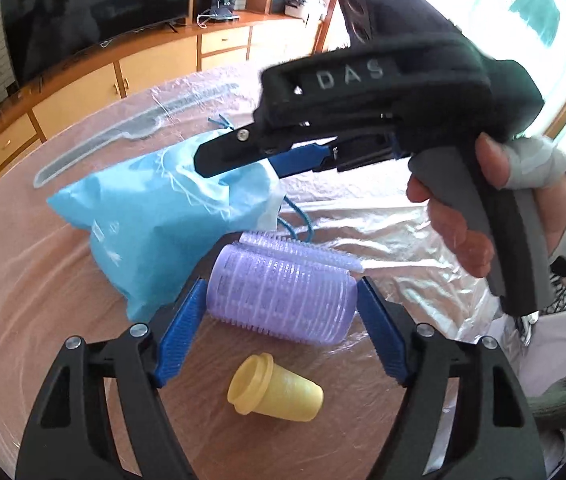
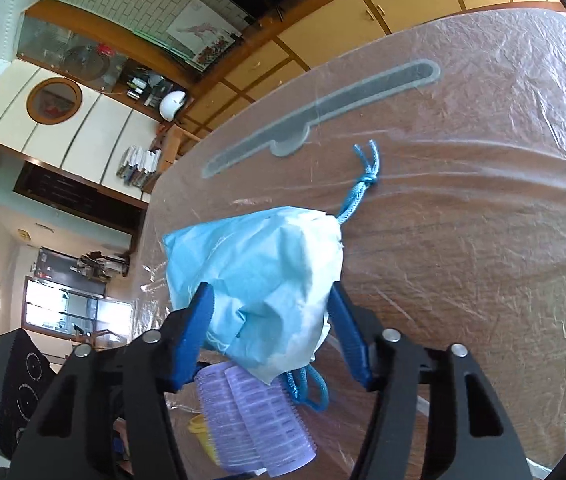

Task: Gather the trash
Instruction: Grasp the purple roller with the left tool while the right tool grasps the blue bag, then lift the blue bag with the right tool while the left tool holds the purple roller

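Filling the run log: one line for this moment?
left gripper: astride purple hair roller | right gripper: around light-blue drawstring bag | yellow ribbed plastic cap: loose on table

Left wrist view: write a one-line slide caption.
Left gripper straddles a purple hair roller above a yellow cup, while the right gripper reaches into a blue drawstring bag.

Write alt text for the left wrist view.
The left gripper straddles a purple hair roller lying on a plastic-covered table, blue pads at either end. Behind it the right gripper pinches a light blue drawstring bag; a yellow cap lies nearer.
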`<state>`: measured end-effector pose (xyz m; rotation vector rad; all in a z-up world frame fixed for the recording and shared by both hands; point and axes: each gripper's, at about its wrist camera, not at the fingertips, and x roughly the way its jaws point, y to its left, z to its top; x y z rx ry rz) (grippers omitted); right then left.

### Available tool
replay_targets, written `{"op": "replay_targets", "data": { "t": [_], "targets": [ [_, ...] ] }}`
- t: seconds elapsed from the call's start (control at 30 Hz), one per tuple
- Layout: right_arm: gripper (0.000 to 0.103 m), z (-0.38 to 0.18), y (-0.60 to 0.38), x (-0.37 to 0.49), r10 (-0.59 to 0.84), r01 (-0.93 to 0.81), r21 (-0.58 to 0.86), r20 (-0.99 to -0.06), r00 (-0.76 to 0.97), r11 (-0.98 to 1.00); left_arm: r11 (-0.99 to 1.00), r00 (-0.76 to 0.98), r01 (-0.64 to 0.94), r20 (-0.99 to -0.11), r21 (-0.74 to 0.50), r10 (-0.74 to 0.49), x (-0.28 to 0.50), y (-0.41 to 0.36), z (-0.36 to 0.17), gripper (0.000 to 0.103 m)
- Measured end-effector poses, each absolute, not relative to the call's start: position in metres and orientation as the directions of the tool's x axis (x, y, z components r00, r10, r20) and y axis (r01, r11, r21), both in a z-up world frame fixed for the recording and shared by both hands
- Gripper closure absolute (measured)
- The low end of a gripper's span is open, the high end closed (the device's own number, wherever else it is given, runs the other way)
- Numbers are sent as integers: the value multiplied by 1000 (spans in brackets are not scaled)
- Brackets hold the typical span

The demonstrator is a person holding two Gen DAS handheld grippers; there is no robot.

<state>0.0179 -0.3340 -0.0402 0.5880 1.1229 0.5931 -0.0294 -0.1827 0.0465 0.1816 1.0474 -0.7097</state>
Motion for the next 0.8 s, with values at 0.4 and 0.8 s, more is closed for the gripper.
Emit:
{"op": "replay_targets", "data": {
  "t": [0.4, 0.8],
  "targets": [
    [5, 15, -324, 9, 496, -366, 349, -727, 474, 862, 802, 335, 532, -801, -273, -495, -36, -163, 47, 26],
    [5, 22, -211, 26, 436, -856, 16, -865, 247, 516, 812, 342, 487, -784, -323, -518, -46, -144, 48, 26]
  ]
}}
